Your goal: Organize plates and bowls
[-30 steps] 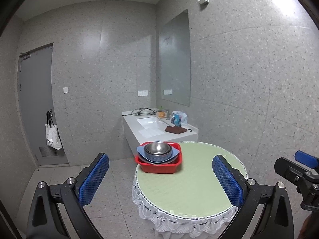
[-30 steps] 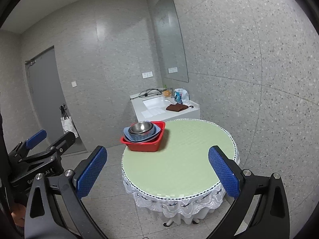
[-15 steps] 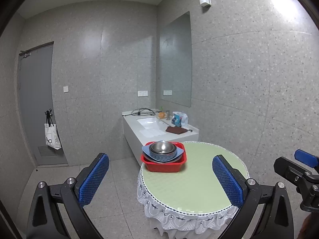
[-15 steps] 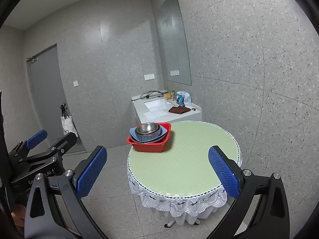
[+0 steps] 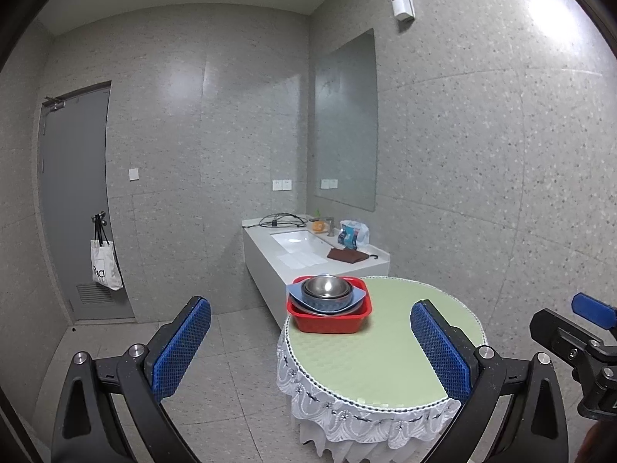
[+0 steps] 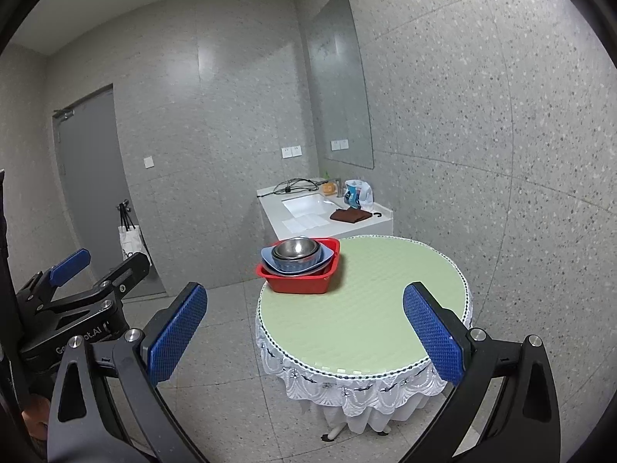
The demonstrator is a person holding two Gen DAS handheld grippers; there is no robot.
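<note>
A red basin [image 5: 327,320] [image 6: 300,283] stands at the far left edge of a round table with a green top [image 5: 385,351] [image 6: 366,308]. In it lie a blue plate [image 5: 358,294] [image 6: 327,256] and stacked steel bowls [image 5: 327,287] [image 6: 295,250]. My left gripper [image 5: 312,347] is open and empty, held well short of the table. My right gripper [image 6: 304,332] is open and empty too, back from the table's near edge. Each gripper shows at the edge of the other's view.
A white sink counter [image 5: 308,254] [image 6: 320,212] stands behind the table against the wall, with cables, a brown cloth [image 5: 347,256] and a packet on it. A grey door [image 5: 73,200] with a hanging white bag [image 5: 103,266] is at the left. The floor is tiled.
Both grippers have drawn back and away from the table, which looks smaller and farther in both views. Both stay open and empty.
</note>
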